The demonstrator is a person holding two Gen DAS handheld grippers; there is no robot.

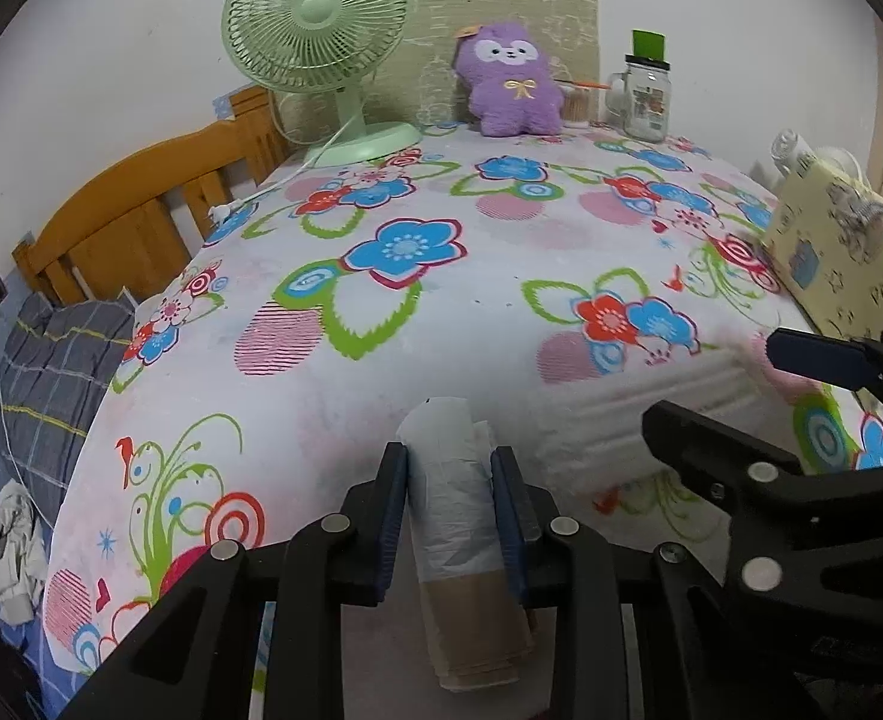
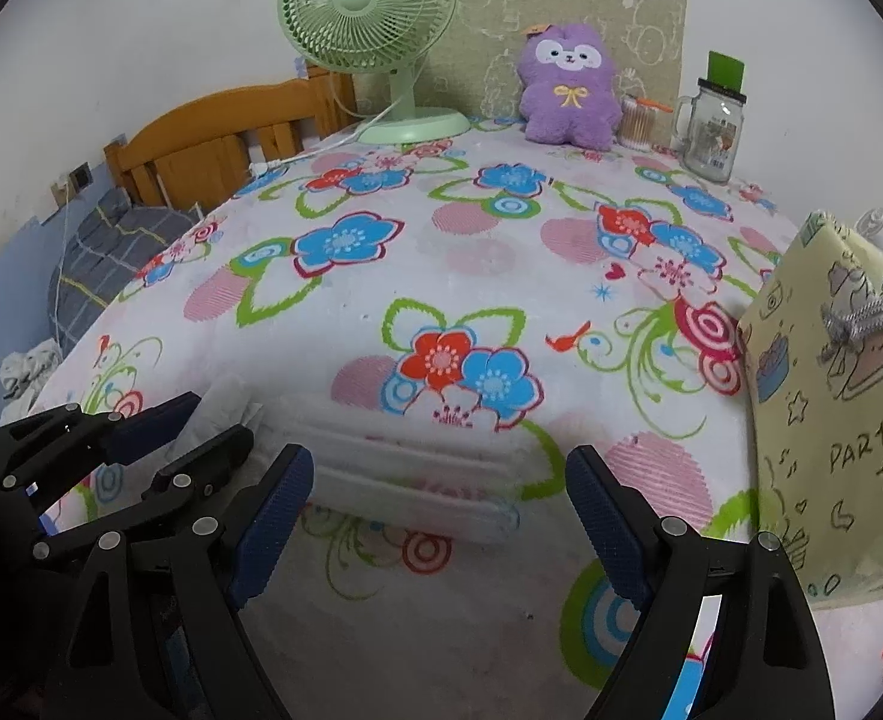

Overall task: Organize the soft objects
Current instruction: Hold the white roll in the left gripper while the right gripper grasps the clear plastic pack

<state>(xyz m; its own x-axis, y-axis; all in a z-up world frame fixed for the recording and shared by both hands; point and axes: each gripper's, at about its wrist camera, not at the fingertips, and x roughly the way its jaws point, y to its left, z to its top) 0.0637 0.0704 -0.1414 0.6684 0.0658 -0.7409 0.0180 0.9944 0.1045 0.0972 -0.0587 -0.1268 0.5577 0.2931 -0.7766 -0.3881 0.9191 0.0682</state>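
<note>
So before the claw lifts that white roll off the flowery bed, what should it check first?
1. Left gripper shut on the white roll, a pad on each side: ok.
2. Grip centred on the roll: cannot tell; the roll sticks out past the pads at both ends.
3. Right gripper open and holding nothing: ok.
4. Right gripper out of the left one's way: not ok; in the left wrist view its fingers sit close beside the roll.
5. Flowery sheet beyond the roll bare: ok.
6. Yellow party bag ready to take the roll: cannot tell; its opening is hidden.
</note>
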